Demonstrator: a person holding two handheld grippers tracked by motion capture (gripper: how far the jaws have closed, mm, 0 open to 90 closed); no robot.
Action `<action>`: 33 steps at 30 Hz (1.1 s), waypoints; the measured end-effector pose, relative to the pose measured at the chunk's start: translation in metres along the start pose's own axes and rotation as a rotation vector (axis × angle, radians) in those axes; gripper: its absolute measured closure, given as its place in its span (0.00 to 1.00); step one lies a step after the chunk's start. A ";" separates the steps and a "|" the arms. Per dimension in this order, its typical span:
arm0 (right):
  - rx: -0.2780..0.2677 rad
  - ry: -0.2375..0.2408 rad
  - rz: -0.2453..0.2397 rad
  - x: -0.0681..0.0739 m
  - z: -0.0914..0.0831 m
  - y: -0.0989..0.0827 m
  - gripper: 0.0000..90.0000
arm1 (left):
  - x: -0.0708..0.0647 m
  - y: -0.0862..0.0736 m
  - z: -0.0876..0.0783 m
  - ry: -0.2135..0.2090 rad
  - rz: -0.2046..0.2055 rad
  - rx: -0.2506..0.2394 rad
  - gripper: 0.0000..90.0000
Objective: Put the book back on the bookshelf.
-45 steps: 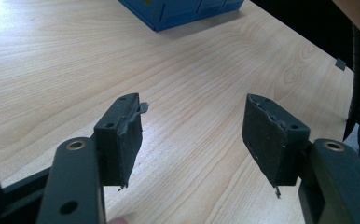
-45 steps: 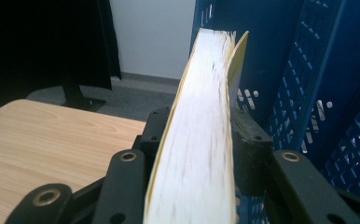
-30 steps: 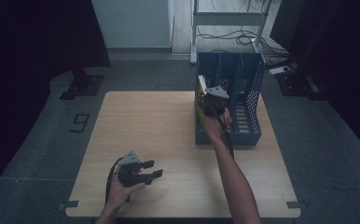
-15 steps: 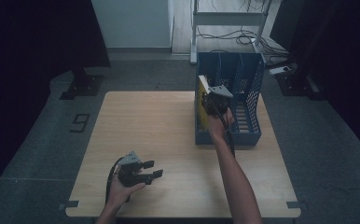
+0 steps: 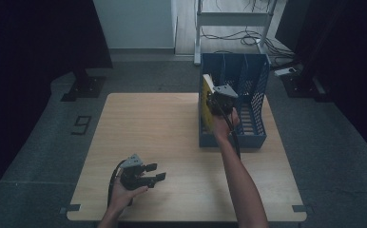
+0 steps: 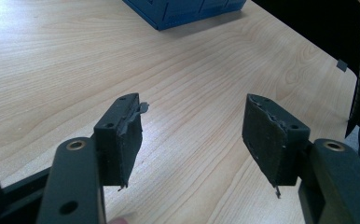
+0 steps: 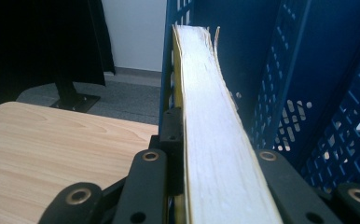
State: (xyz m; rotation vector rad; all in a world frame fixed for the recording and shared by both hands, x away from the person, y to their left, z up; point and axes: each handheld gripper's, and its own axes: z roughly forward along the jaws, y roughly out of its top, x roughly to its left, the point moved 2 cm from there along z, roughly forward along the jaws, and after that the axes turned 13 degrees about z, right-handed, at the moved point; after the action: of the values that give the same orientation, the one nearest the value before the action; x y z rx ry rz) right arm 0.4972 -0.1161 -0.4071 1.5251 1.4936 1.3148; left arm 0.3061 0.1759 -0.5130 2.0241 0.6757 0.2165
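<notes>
A yellow-covered book (image 5: 207,100) stands on edge in the left compartment of the blue file rack (image 5: 255,121). My right gripper (image 5: 218,100) is shut on it; in the right gripper view its white page edge (image 7: 215,140) runs up between the jaws, with the rack's blue mesh wall (image 7: 318,116) to the right. My left gripper (image 5: 152,173) rests in a hand low over the wooden table (image 5: 148,123) near the front edge. In the left gripper view its fingers (image 6: 122,135) stand wide open with nothing between them, and a corner of the rack (image 6: 183,11) lies far ahead.
The rack has several upright dividers and sits at the table's right back part. Beyond the table are a white metal shelf frame (image 5: 234,19) with cables on the floor and a dark stand foot (image 5: 84,88) at the left. The table's right edge (image 6: 341,65) is near my left gripper.
My right gripper with the book has shifted slightly toward the rack's left compartment. The left gripper has stayed in place.
</notes>
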 end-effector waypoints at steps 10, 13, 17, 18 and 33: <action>-0.010 -0.013 0.003 0.001 0.007 0.002 0.83 | 0.001 -0.001 -0.001 0.002 -0.006 -0.002 0.42; -0.011 -0.015 0.005 0.001 0.012 0.002 0.83 | 0.003 -0.002 -0.002 0.003 -0.009 0.000 0.42; -0.017 -0.022 0.004 0.002 0.019 0.001 0.83 | 0.005 -0.003 -0.002 0.006 -0.017 -0.001 0.42; -0.019 -0.024 0.005 0.002 0.021 0.001 0.83 | 0.006 -0.003 -0.002 0.007 -0.018 -0.001 0.42; -0.037 -0.048 0.017 0.003 0.042 0.001 0.83 | 0.011 -0.007 -0.004 0.005 -0.038 -0.003 0.42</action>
State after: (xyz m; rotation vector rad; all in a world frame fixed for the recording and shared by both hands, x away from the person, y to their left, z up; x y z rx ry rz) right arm 0.5358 -0.1046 -0.4184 1.5387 1.4221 1.2992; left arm 0.3112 0.1875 -0.5178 2.0067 0.7164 0.2005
